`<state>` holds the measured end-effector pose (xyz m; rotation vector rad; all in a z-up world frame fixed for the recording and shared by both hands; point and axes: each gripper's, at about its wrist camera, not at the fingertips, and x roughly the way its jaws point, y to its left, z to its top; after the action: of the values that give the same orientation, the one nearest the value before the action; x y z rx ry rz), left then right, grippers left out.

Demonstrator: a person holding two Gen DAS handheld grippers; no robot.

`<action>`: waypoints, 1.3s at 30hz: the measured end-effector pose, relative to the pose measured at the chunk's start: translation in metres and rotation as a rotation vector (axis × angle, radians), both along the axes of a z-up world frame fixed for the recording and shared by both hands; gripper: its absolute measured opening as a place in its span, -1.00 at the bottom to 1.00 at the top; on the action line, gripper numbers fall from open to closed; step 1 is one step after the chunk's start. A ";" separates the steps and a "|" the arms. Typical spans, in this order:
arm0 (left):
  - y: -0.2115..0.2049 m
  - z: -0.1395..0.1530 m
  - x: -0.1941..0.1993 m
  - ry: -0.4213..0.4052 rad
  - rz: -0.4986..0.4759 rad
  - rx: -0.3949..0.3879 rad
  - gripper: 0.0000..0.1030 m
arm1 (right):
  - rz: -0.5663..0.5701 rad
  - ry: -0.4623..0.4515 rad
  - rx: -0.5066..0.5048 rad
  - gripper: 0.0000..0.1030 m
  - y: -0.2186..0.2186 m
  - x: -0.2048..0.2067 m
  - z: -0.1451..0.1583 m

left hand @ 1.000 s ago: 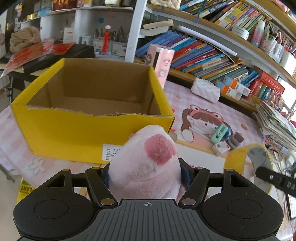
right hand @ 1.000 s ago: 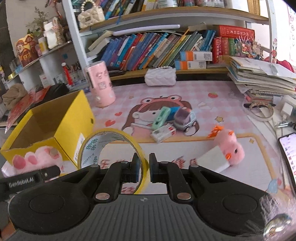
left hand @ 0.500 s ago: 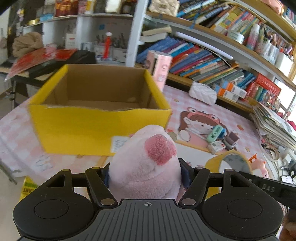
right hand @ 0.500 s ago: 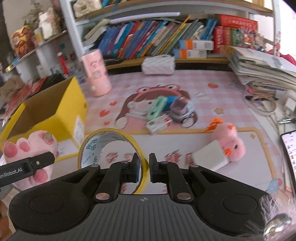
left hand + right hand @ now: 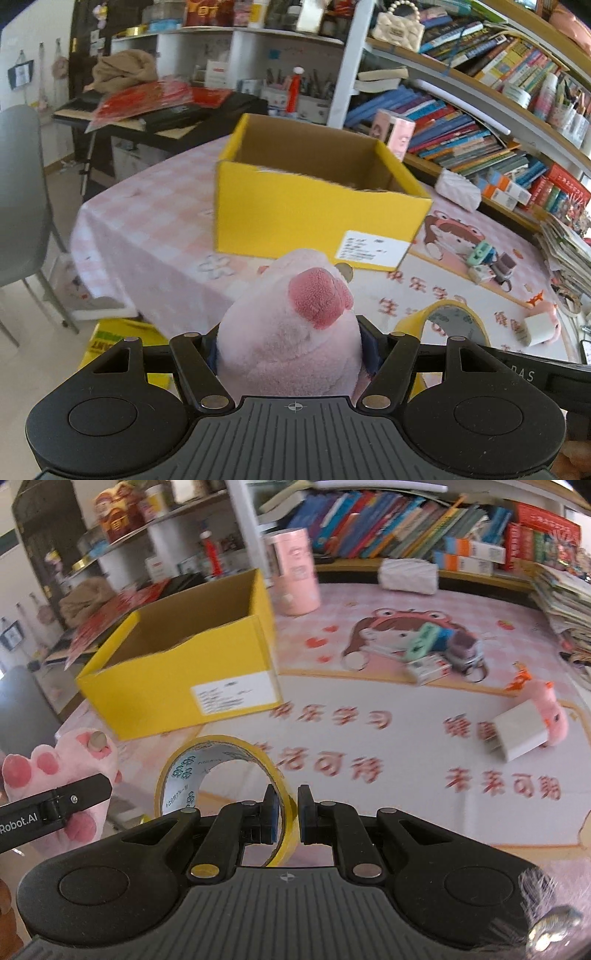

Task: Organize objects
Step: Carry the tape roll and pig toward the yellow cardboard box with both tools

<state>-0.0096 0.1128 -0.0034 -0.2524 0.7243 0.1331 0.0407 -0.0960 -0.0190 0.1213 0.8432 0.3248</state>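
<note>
Left wrist view: my left gripper [image 5: 291, 343] clasped the pink plush paw [image 5: 288, 332], held above the table's near edge, short of the yellow box [image 5: 314, 218]. Right wrist view: my right gripper [image 5: 286, 814] pinched the wall of the yellow tape roll [image 5: 221, 771], lifted over the pink mat [image 5: 406, 760], right of the paw.

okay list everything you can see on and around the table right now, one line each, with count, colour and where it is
cardboard box: one, yellow, open, far left of table
plush paw: one, pink, held in left gripper
tape roll: one, yellow, rim pinched in right gripper
plush toy: one, pink, right of mat, beside white block
white block: one, against that toy
small items pile: several, green, white, purple, mid mat
cylinder tin: one, pink, behind box
pouch: one, white, by bookshelf
books: many, mixed colours, shelf
chair: one, grey, left of table
left gripper: black
right gripper: black
</note>
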 end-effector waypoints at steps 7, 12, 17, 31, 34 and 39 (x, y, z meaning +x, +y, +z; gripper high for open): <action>0.023 -0.003 -0.023 0.005 0.021 0.002 0.30 | 0.030 0.017 0.004 -0.81 0.028 -0.021 -0.004; 0.034 -0.002 -0.029 -0.006 0.028 0.000 0.30 | 0.047 0.015 0.000 -0.81 0.042 -0.029 -0.004; 0.038 0.000 -0.030 -0.022 0.013 -0.001 0.30 | 0.040 0.006 -0.004 -0.81 0.049 -0.033 -0.003; 0.044 0.008 -0.027 -0.074 -0.037 -0.005 0.30 | 0.009 -0.038 -0.020 -0.81 0.056 -0.036 0.009; 0.046 0.010 -0.025 -0.082 -0.039 -0.009 0.30 | 0.017 -0.045 -0.029 -0.81 0.060 -0.035 0.011; 0.046 0.012 -0.019 -0.096 -0.046 -0.010 0.30 | 0.035 -0.056 -0.044 -0.81 0.064 -0.029 0.014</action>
<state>-0.0284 0.1589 0.0084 -0.2494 0.6352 0.0733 0.0118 -0.0317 -0.0054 0.0561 0.7967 0.3405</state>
